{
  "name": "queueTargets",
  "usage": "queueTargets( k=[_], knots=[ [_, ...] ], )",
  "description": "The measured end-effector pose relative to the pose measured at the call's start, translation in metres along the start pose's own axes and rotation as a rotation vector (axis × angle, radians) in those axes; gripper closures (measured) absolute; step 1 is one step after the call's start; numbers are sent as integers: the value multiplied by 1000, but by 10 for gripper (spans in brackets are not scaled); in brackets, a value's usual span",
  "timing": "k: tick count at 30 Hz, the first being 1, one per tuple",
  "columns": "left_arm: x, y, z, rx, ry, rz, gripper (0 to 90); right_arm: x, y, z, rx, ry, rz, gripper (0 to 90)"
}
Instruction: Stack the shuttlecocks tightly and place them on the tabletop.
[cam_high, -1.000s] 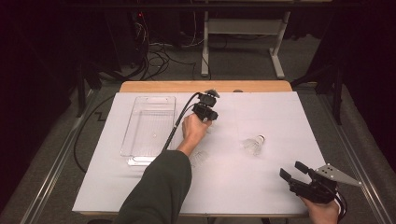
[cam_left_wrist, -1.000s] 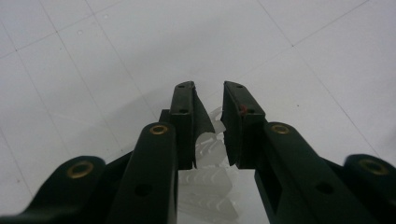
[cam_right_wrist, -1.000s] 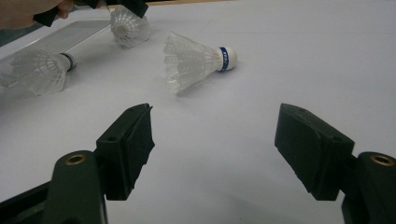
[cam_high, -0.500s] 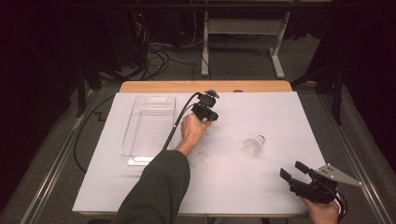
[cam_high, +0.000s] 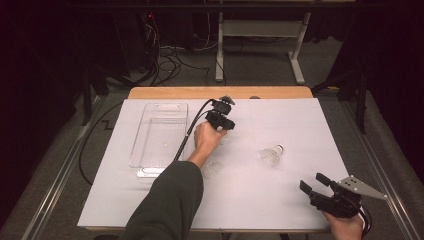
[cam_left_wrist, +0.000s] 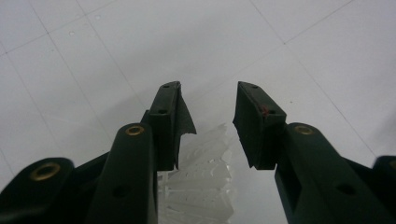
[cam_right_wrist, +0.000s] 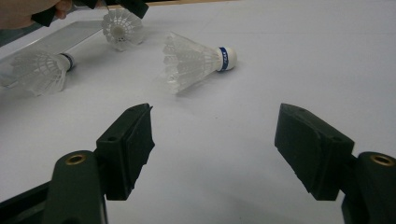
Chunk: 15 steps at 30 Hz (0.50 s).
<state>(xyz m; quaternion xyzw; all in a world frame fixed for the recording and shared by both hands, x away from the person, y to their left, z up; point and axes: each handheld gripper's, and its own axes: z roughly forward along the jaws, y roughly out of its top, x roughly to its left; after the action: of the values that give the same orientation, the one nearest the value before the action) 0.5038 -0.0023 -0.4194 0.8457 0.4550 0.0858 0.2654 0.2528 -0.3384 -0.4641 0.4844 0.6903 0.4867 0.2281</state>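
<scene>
White shuttlecock (cam_left_wrist: 205, 182) on white table

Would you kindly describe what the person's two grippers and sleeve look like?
Both are black two-jaw tools with brass-coloured rivets at the jaw joints. The left gripper trails a black cable, and one of its pads bears a small red mark. The right gripper carries a grey three-cornered plate. The left forearm wears a dark green sleeve.

White table (cam_high: 280, 205) w/ tray (cam_high: 159, 135), prob. 3 shuttlecocks (cam_high: 271, 155)
</scene>
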Motion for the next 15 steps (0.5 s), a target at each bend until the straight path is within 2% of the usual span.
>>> queueTargets(
  k=[15],
  knots=[
    [2, 1, -16, -33, -64, -5, 473, 0, 0, 0, 1, -3, 0, 284]
  ],
)
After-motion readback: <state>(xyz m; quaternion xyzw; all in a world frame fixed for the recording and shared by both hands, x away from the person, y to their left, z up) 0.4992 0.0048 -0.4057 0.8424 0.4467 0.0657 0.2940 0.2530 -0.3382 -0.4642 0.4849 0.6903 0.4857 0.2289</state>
